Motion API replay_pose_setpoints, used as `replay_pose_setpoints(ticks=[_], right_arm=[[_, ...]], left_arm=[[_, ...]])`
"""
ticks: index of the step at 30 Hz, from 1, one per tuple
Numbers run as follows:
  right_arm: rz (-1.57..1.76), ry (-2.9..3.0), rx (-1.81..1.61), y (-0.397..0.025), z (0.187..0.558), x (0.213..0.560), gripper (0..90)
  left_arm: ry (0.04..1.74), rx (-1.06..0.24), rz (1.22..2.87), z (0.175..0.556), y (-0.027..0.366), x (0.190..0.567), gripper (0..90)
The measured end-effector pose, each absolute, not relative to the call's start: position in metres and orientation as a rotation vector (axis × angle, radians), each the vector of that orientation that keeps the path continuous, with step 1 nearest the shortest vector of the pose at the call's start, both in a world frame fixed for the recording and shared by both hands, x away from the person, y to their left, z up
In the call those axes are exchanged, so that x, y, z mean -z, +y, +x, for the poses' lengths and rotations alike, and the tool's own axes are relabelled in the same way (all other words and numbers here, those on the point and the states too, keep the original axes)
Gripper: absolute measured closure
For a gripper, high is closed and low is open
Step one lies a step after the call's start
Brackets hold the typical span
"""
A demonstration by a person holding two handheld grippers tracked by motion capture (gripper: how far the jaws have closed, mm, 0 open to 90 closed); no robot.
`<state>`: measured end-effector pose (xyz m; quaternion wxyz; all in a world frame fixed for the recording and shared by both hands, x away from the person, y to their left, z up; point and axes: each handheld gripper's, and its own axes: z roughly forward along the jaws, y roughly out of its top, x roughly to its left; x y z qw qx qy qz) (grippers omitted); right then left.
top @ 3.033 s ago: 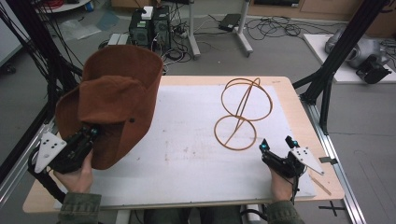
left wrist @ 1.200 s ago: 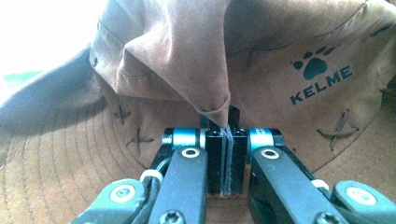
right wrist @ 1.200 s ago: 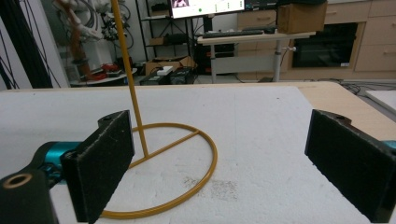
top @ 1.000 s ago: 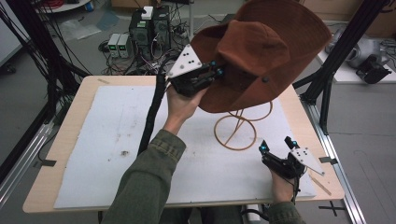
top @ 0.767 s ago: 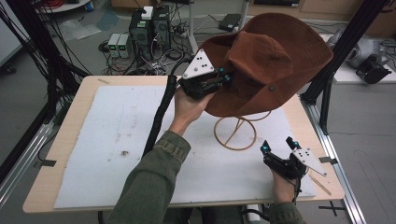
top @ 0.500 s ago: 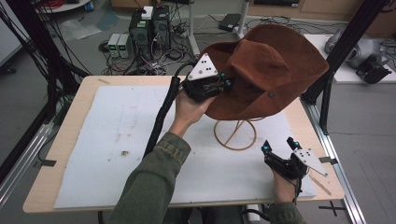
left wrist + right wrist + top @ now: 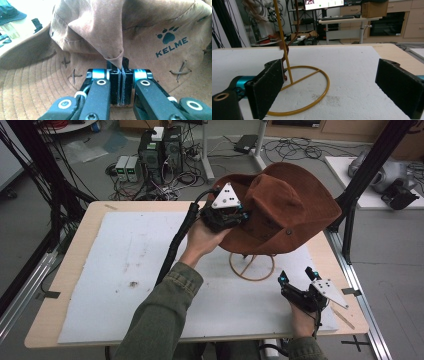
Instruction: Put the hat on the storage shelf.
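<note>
Item: brown hat (image 7: 285,207), soft suede-like cloth, wide stitched brim, paw-print logo on its cloth in the left gripper view.
Location of item: raised over the far right part of the table (image 7: 90,235), directly above the wire hat stand (image 7: 251,266); whether the crown already touches the stand's top cannot be told, since the hat hides it.
Left gripper (image 7: 227,215): jaws closed tight on a fold of the hat's brim (image 7: 117,56), cloth pinched flat between them.
Right gripper (image 7: 295,279): jaws spread wide, holding nothing, resting low on the white mat (image 7: 125,270) just in front of the stand's ring base (image 7: 307,100).
Step in hand (judged): setting the hat onto the stand.
Handling note: centre the crown's hollow over the upright wire before lowering; keep the brim level, as the one-sided pinch tilts the hat.
Release note: let go only once the crown bears on the stand.
Risk: the light stand may tip or slide; the free gripper is well placed to steady its base.
</note>
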<state>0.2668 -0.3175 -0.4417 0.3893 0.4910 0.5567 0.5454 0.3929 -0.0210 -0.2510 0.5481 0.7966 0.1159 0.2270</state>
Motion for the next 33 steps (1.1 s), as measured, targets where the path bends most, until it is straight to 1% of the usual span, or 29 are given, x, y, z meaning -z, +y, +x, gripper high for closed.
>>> replay_pose_setpoints(ticks=[5,9,12,18,20,22,23,24,29,33], right_arm=[[1.252,1.414,-1.389,-0.318,0.267,0.442,7.4],[1.250,1.411,-1.391,-0.318,0.267,0.442,7.4],[1.252,1.410,-1.390,-0.318,0.267,0.442,7.4],[1.251,1.408,-1.388,-0.319,0.266,0.442,7.4],[1.251,1.409,-1.383,-0.319,0.267,0.442,7.4],[1.249,1.411,-1.383,-0.319,0.267,0.442,7.4],[1.248,1.412,-1.384,-0.318,0.267,0.442,7.4],[1.250,1.413,-1.383,-0.318,0.267,0.442,7.4],[1.244,1.432,-1.367,-0.316,0.267,0.443,7.4],[1.239,1.435,-1.368,-0.313,0.266,0.443,7.4]], left_arm=[[0.270,-0.526,1.907,0.390,-0.022,0.252,84.9],[0.288,-0.493,1.906,0.389,-0.021,0.252,76.5],[0.317,-0.502,1.902,0.390,-0.019,0.254,65.2],[0.355,-0.495,1.830,0.388,-0.005,0.254,37.1],[0.356,-0.504,1.802,0.386,0.000,0.253,31.1],[0.372,-0.520,1.770,0.384,0.007,0.250,21.5],[0.386,-0.528,1.753,0.383,0.010,0.249,18.6],[0.394,-0.533,1.740,0.383,0.013,0.248,17.1],[0.432,-0.550,1.684,0.378,0.034,0.244,16.3],[0.474,-0.588,1.656,0.376,0.054,0.242,15.5]])
